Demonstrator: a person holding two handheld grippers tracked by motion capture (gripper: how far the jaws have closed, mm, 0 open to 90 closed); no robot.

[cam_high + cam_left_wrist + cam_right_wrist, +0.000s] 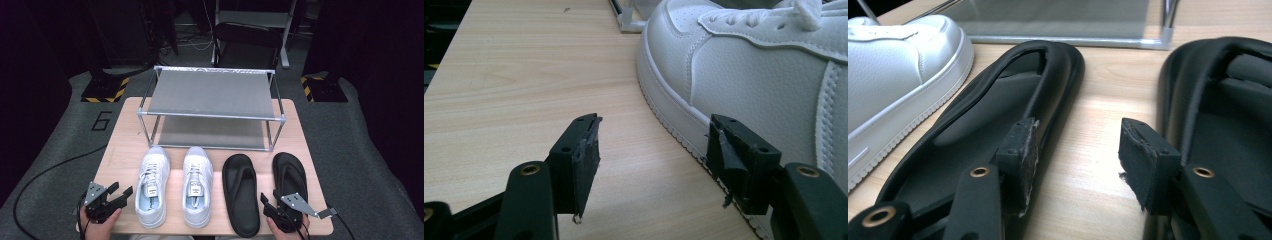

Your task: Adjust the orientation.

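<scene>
White leather sneakers [172,185] and black rubber flip-flops [265,187] lay in front of the shoe rack [212,107] on the desk [122,145]. Left gripper [111,196] and right gripper [272,209] had fingers spread, empty. Sneakers looked stiff, best pinched at the collar; flip-flops floppy, light, best taken by the strap.

Two white leather lace-up sneakers [152,186] [197,185], just right of the left claw [121,194]. Two black rubber flip-flop sandals [241,192] [290,175] flanking the right claw [265,201]. One grey two-tier metal-framed shoe rack [212,93] beyond both claws.
</scene>
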